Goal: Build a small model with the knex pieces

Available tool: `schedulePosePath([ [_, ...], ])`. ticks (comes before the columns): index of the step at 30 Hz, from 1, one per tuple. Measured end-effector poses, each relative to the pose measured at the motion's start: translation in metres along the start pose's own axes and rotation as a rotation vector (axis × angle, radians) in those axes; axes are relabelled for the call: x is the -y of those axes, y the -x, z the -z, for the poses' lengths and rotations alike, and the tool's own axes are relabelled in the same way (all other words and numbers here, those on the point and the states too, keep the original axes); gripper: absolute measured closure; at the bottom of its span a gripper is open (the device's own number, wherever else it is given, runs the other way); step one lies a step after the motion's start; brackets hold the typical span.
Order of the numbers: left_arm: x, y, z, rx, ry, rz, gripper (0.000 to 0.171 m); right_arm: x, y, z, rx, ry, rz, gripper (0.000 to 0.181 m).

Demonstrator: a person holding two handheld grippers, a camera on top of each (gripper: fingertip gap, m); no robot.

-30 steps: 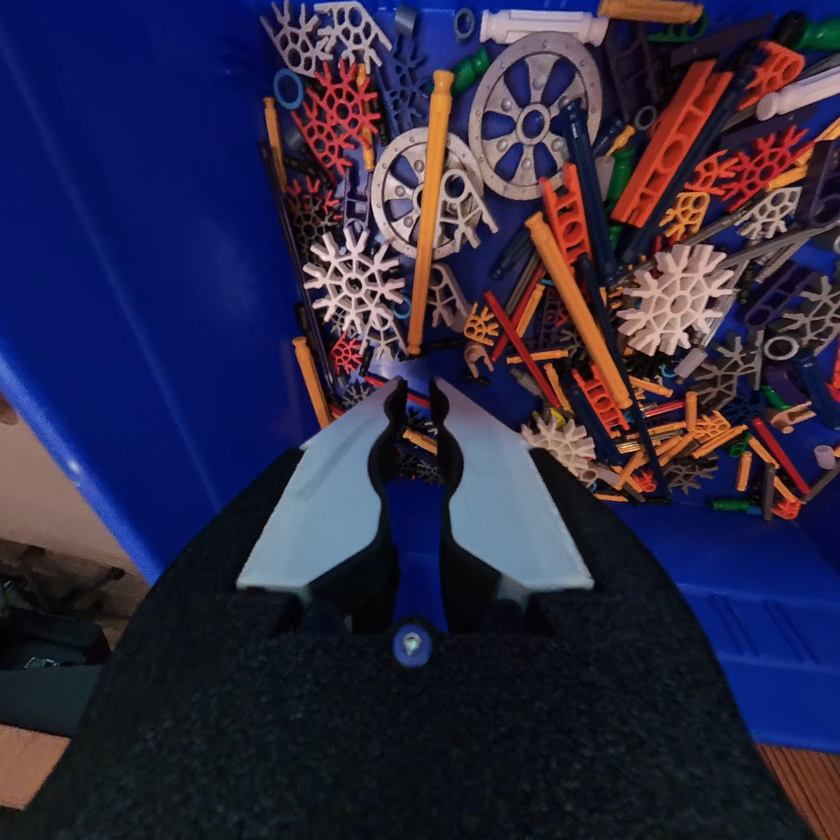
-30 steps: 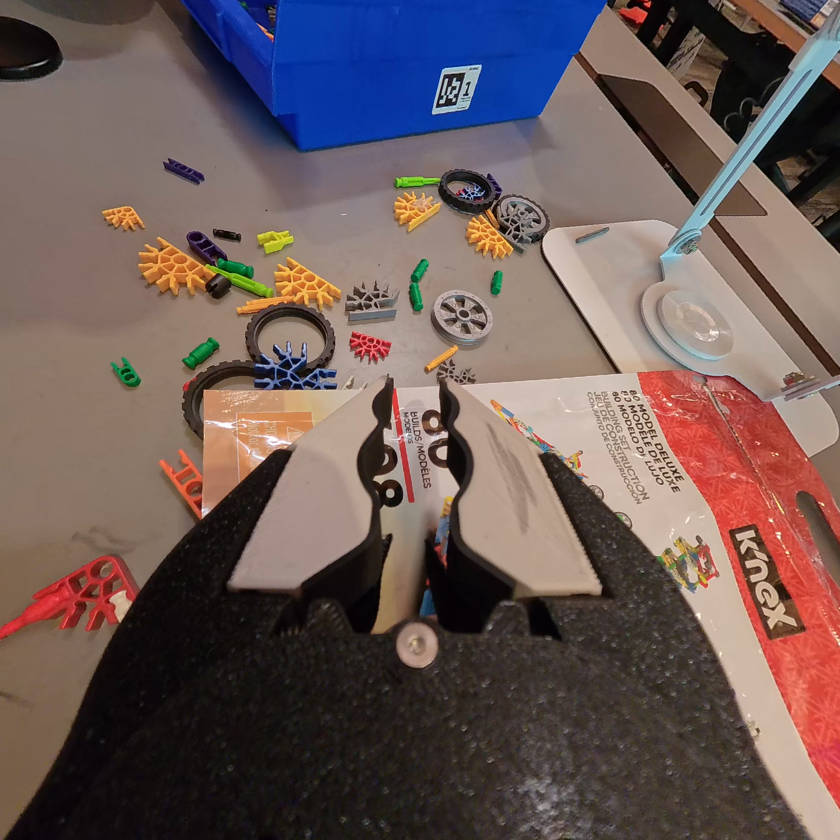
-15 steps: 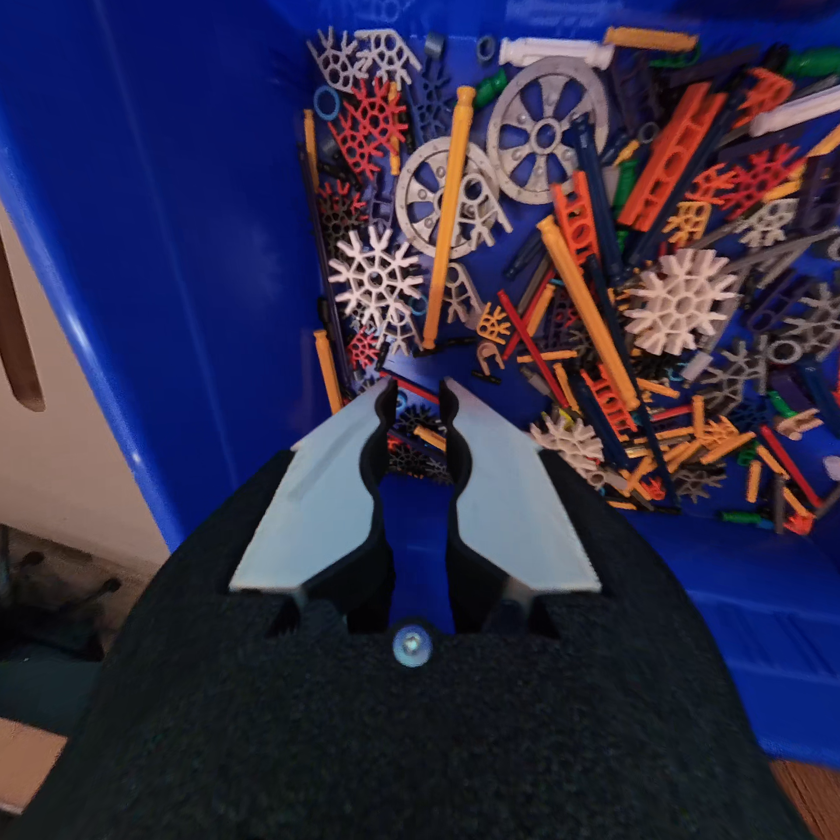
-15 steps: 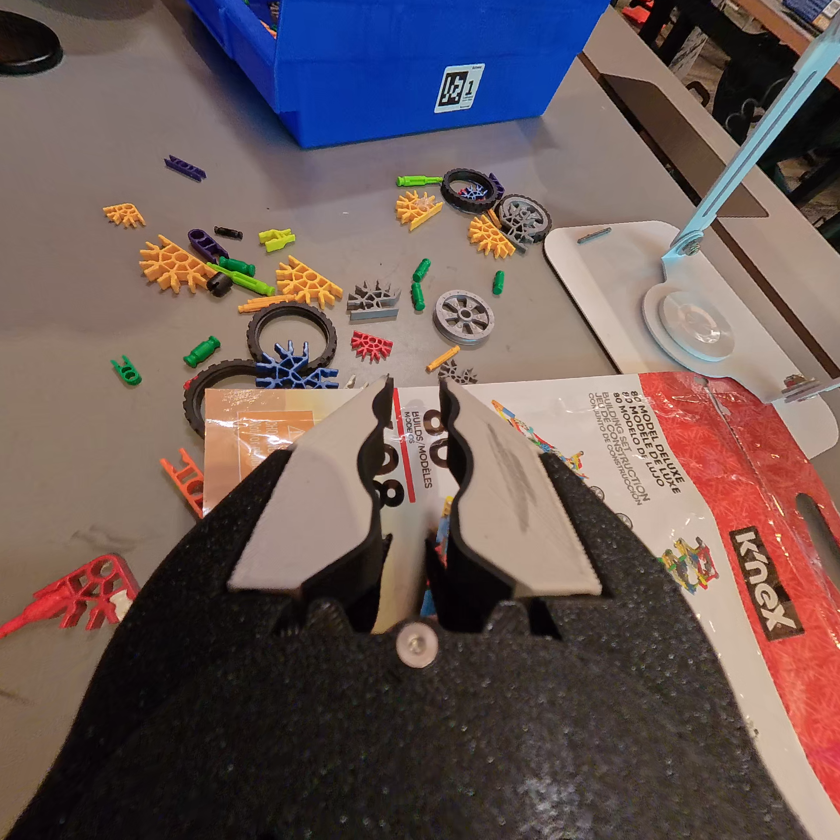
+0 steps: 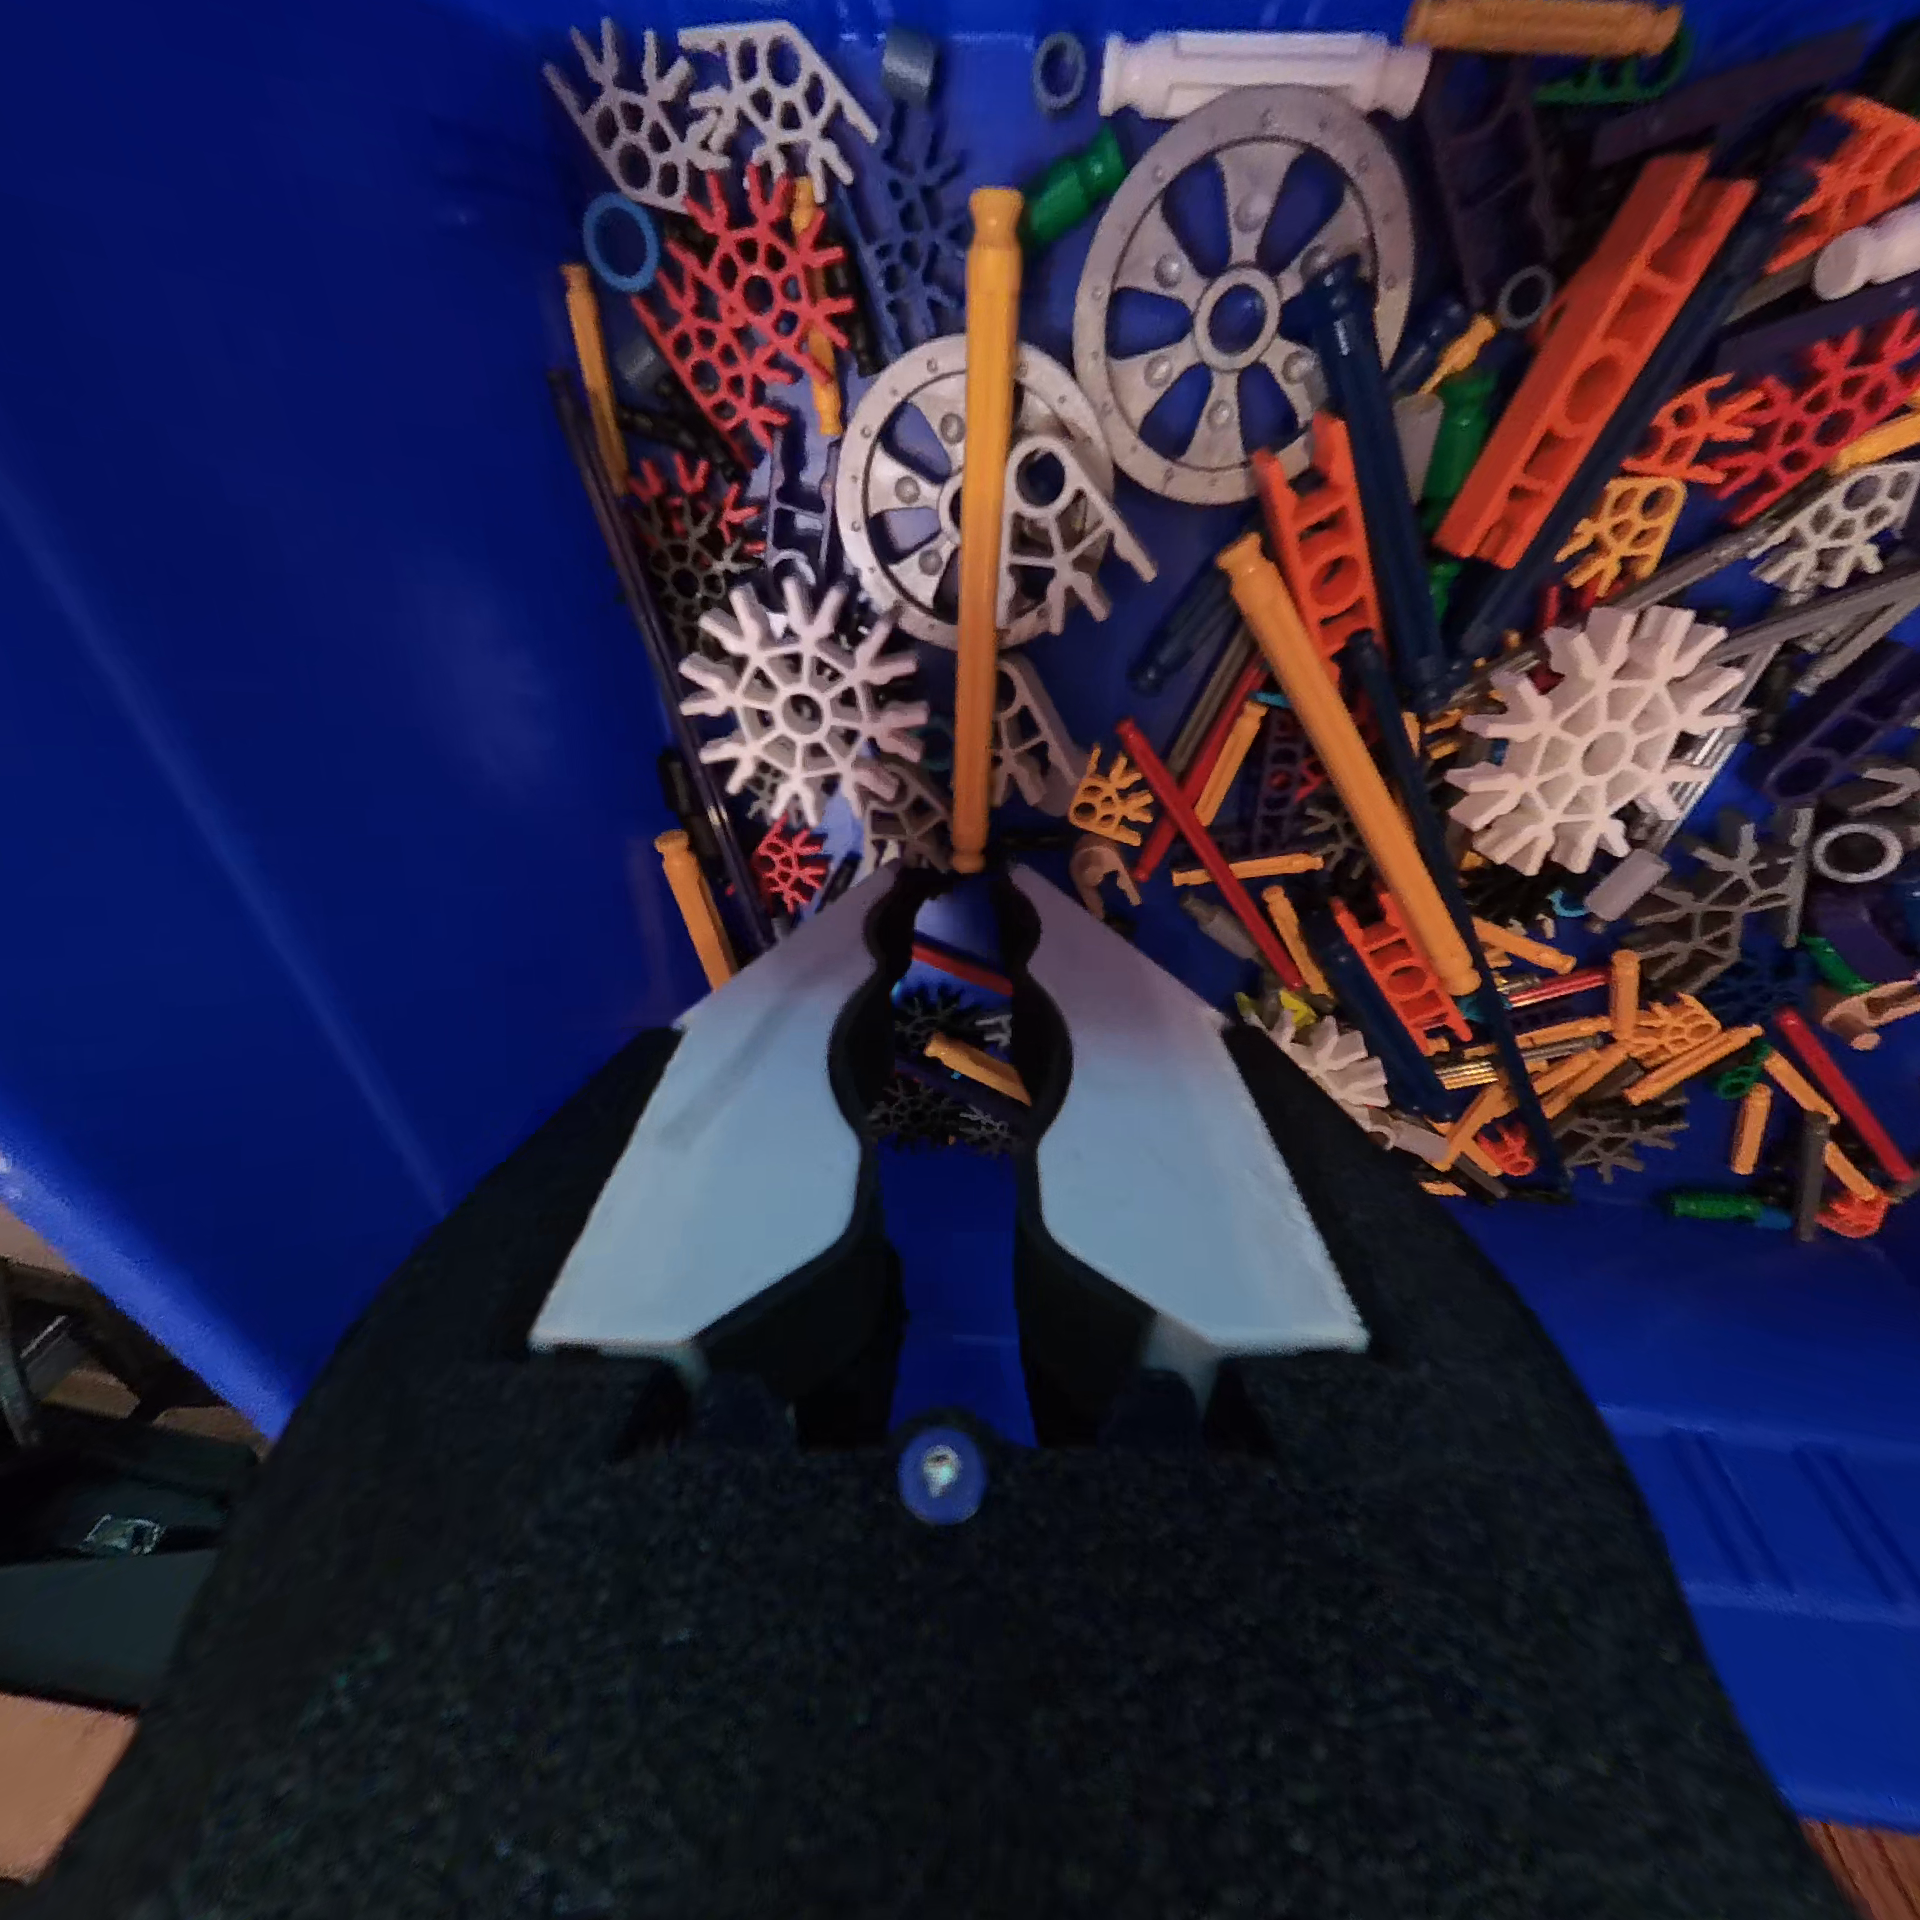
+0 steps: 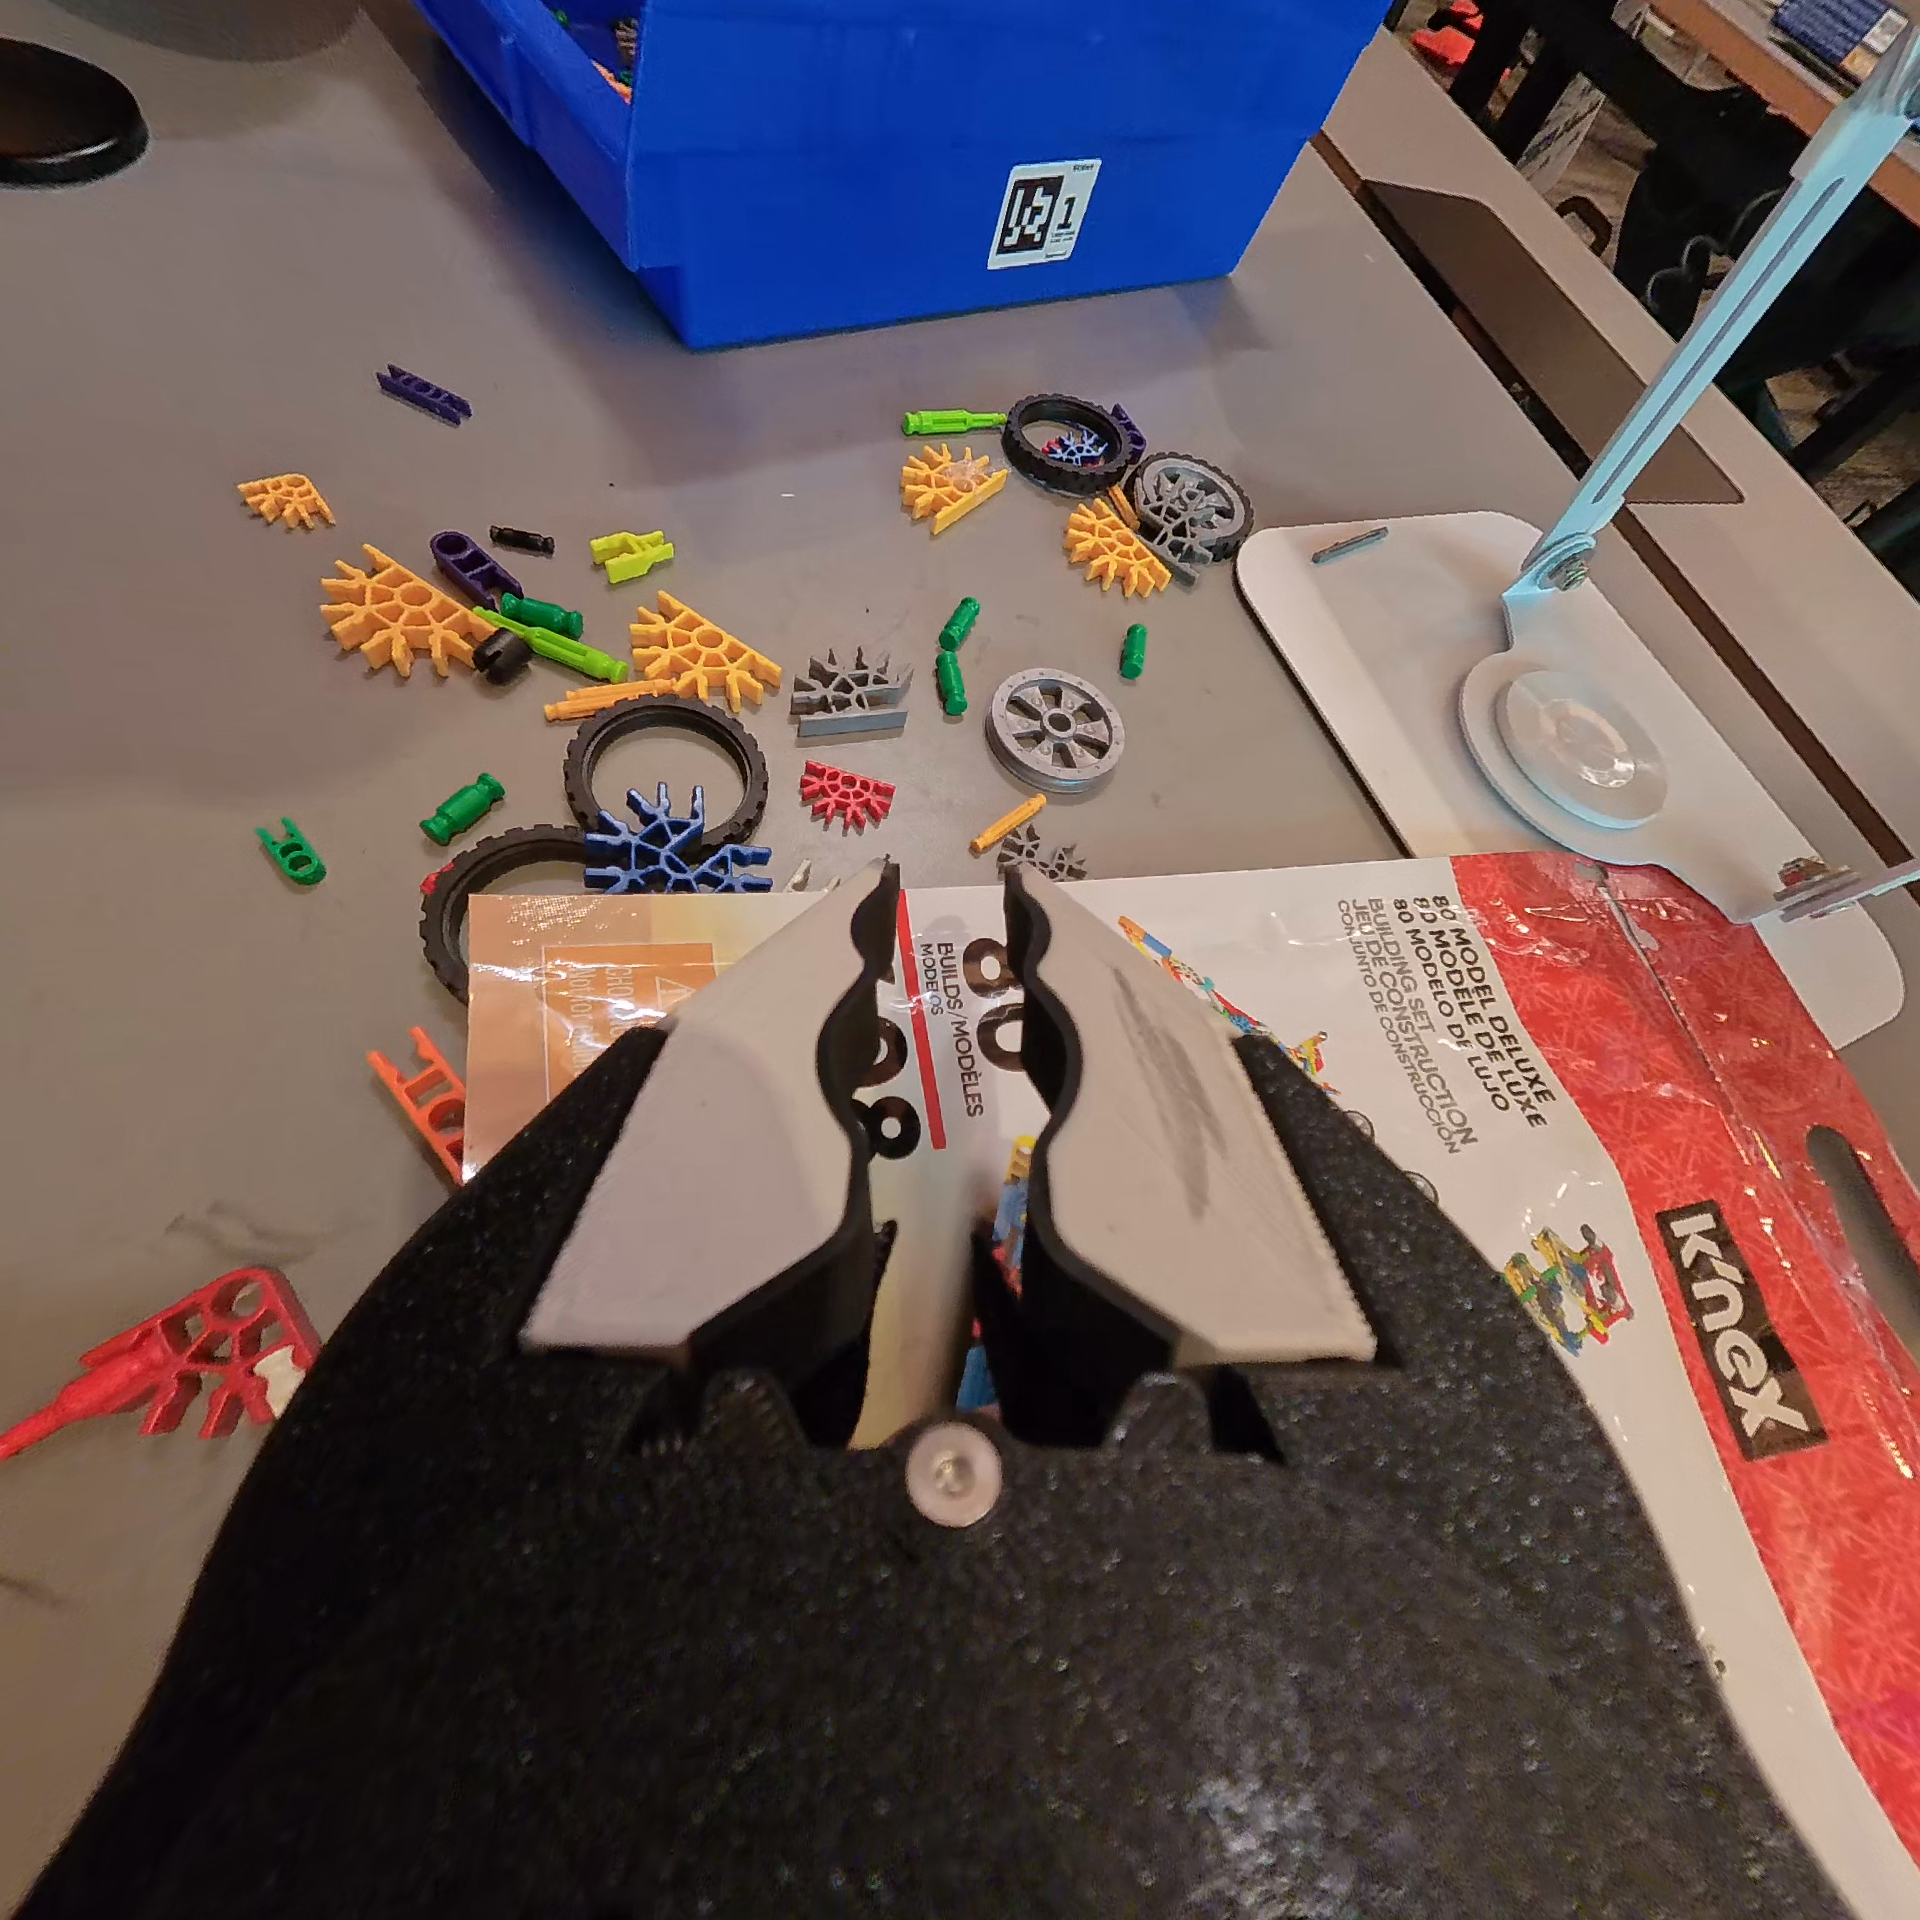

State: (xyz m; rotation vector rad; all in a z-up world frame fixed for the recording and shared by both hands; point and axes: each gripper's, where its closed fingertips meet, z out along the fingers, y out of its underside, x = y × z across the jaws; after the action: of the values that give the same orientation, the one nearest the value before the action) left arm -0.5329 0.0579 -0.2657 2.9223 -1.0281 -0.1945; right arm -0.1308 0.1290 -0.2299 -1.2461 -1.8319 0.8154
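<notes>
My left gripper (image 5: 956, 883) reaches into a blue bin (image 5: 312, 623) full of plastic construction pieces. Its jaws are slightly open, and the lower end of a long yellow rod (image 5: 982, 520) sits right between the fingertips. The rod lies across a grey spoked wheel (image 5: 925, 499). A white snowflake connector (image 5: 805, 712) is just left of the tips. My right gripper (image 6: 951, 883) is slightly open and empty. It hovers over a red and white printed plastic bag (image 6: 1558, 1091) on the grey table (image 6: 208, 312).
Loose pieces lie scattered on the table ahead of the right gripper: black tyres (image 6: 665, 769), yellow connectors (image 6: 400, 613), a blue connector (image 6: 675, 847), a grey wheel (image 6: 1055, 727). The blue bin (image 6: 883, 156) stands at the back. A white base with a light-blue bracket (image 6: 1558, 675) is at the right. Left tips to right tips: about 40 cm.
My left gripper has moved forward in the bin, and the yellow rod's lower end now sits between its fingertips. The right gripper has not moved.
</notes>
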Motion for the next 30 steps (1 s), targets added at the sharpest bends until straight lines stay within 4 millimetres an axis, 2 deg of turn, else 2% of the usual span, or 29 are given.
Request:
schedulePosePath([
  [3,-0.003,0.000,-0.001,0.007,0.013,0.002,0.164,0.000,0.000,0.000,0.001,0.002,0.002,0.162],
  [6,-0.010,-0.009,0.000,-0.035,0.046,0.001,0.165,0.000,0.000,0.000,0.000,0.003,0.004,0.163],
  [10,-0.016,-0.005,0.003,-0.013,0.035,0.023,0.164,0.000,0.000,0.000,-0.001,0.001,0.003,0.163],
  [19,-0.007,0.005,0.015,0.051,-0.061,0.036,0.158,0.000,0.000,0.000,0.000,0.003,0.003,0.162],
  [25,0.000,0.009,0.027,0.105,-0.120,0.023,0.166,0.000,0.000,0.000,0.000,0.002,0.005,0.163],
  [30,0.005,0.005,0.029,0.094,-0.143,-0.004,0.167,0.000,0.000,0.000,-0.001,0.003,0.008,0.162],
])
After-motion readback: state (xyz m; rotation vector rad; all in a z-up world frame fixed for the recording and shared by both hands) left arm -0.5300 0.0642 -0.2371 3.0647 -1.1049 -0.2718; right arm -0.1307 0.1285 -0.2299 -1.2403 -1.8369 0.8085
